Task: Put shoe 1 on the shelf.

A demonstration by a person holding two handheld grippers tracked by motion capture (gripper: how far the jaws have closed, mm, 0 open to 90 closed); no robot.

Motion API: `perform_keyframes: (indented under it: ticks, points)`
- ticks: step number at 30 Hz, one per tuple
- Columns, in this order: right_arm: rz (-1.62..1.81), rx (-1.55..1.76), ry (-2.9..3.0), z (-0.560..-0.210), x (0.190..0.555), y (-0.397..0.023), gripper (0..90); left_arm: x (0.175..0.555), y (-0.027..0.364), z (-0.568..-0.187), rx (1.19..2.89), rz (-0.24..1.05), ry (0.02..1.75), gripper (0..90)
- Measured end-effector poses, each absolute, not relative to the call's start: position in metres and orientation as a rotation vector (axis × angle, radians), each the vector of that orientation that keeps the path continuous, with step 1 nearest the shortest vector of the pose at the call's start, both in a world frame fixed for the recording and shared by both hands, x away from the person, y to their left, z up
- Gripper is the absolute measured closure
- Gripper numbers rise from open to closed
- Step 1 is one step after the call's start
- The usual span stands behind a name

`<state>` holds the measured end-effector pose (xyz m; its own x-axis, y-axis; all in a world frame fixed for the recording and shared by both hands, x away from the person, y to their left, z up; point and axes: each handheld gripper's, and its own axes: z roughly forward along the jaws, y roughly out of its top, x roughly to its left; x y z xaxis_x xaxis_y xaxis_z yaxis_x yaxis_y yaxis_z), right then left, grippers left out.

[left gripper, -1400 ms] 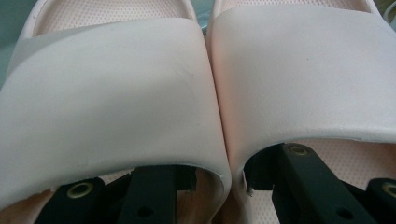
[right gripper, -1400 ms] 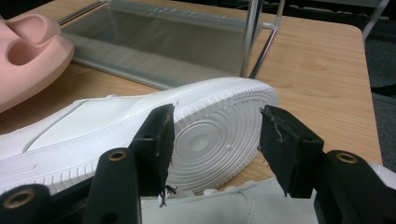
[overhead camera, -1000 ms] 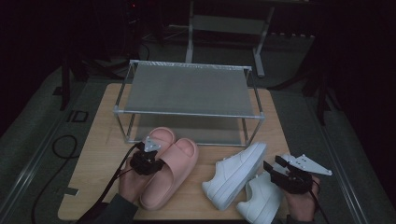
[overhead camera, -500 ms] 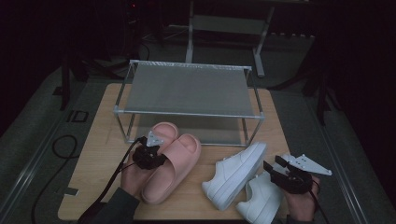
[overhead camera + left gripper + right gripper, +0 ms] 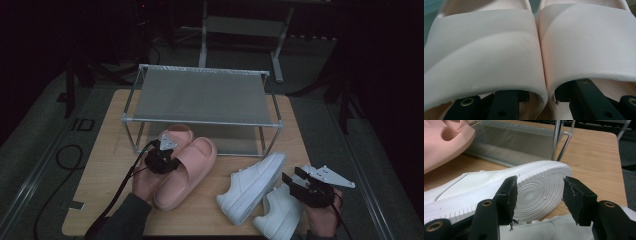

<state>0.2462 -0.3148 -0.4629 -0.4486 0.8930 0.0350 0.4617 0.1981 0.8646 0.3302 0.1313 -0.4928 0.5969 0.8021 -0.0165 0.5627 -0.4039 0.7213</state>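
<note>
Your left gripper's (image 5: 161, 159) jaws are reaching one under each strap of the pink slides (image 5: 534, 50), pinching the two inner edges together; the straps are hiding the tips, so you are seeing only the black bases. The slides are smooth, matte foam with rounded bands and dimpled footbeds, lying side by side with toes under the metal shoe rack (image 5: 200, 97). Your right gripper (image 5: 539, 195) is standing wide open, holding nothing, its frayed pads framing the ridged, ringed sole of a white sneaker (image 5: 499, 185) tipped on its side; a second sneaker (image 5: 280, 215) is lying partly cut off below it.
</note>
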Motion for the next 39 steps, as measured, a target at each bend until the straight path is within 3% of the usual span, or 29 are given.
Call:
perform_keyframes:
  ticks: [39]
  points:
    - [1.178, 1.253, 2.001, -0.464, 0.247, -0.314, 44.6, 0.375, 0.108, -0.513, 2.11, 0.501, 1.083, 69.6]
